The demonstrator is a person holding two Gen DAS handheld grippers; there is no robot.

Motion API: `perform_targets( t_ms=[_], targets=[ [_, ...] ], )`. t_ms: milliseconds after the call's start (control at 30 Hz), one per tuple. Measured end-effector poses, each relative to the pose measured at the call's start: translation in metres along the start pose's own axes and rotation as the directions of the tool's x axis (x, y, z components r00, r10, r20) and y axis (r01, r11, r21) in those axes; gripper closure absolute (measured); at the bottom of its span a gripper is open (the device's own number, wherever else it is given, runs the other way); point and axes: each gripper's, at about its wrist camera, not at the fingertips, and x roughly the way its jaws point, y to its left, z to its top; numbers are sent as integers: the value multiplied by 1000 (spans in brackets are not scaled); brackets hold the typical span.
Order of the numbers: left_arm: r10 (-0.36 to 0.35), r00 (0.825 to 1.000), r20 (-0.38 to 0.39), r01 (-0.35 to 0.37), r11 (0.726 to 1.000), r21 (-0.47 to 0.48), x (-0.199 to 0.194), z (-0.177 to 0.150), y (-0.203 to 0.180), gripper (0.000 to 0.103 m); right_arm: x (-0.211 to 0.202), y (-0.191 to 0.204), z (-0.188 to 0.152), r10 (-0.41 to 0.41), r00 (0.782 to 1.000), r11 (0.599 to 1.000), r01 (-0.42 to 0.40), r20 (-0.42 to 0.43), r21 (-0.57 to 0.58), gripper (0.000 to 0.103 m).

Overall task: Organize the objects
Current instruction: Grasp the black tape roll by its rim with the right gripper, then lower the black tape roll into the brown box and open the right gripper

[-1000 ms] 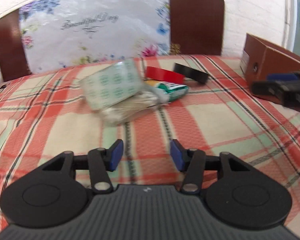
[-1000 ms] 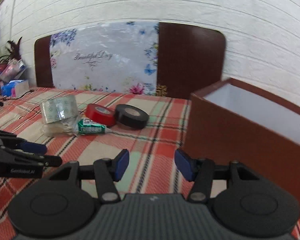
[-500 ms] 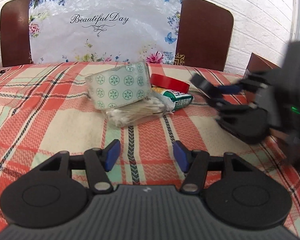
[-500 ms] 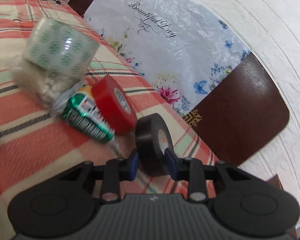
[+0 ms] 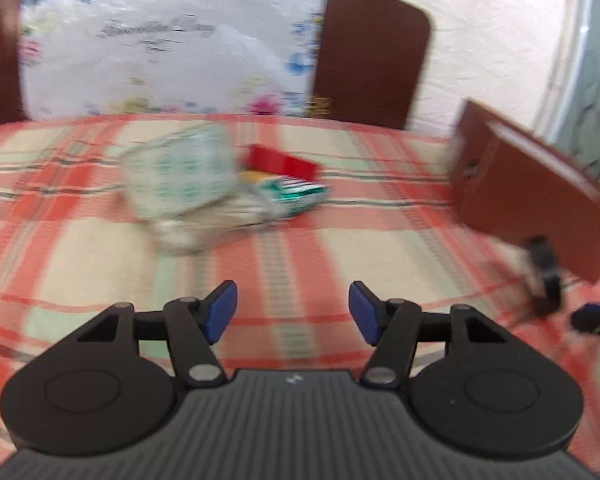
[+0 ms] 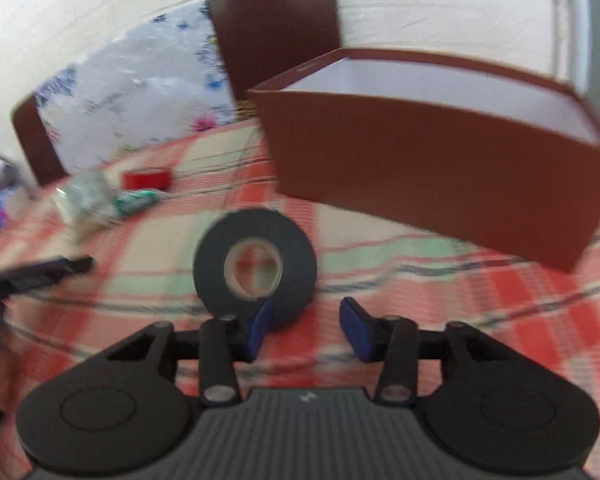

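One black tape roll [image 6: 255, 266] stands on edge just ahead of the right gripper [image 6: 305, 325], against its left pad; the jaws are opening and do not pinch it. One brown box [image 6: 432, 172], ahead to the right, shows only its white inside. One red tape roll [image 5: 282, 162], one green packet [image 5: 296, 196] and one patterned pack [image 5: 178, 176] lie ahead of the left gripper [image 5: 293, 312], its jaws opening over bare cloth. Writing is too blurred to read.

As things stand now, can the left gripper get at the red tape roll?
Probably not directly: the red tape roll lies behind the wrapped packets, which block the left gripper and its opening, empty jaws.
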Motion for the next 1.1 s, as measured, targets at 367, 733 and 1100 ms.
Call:
perform_targets(
  t_ms=[367,733,1100],
  targets=[
    [-239,947,-217,241,970,-18,58,38,-100,40,-9,15,-13,-10,998,986,20,60,-168,49],
    [-132,937,-323,157,986,51,99,41,-118,68,44,42,11,36,999,952,-29,18,-303,24],
    [-280,958,-61,285,951,116,23,75,-144,73,10,62,19,-17,949,944,119,314,-309,22]
  ],
)
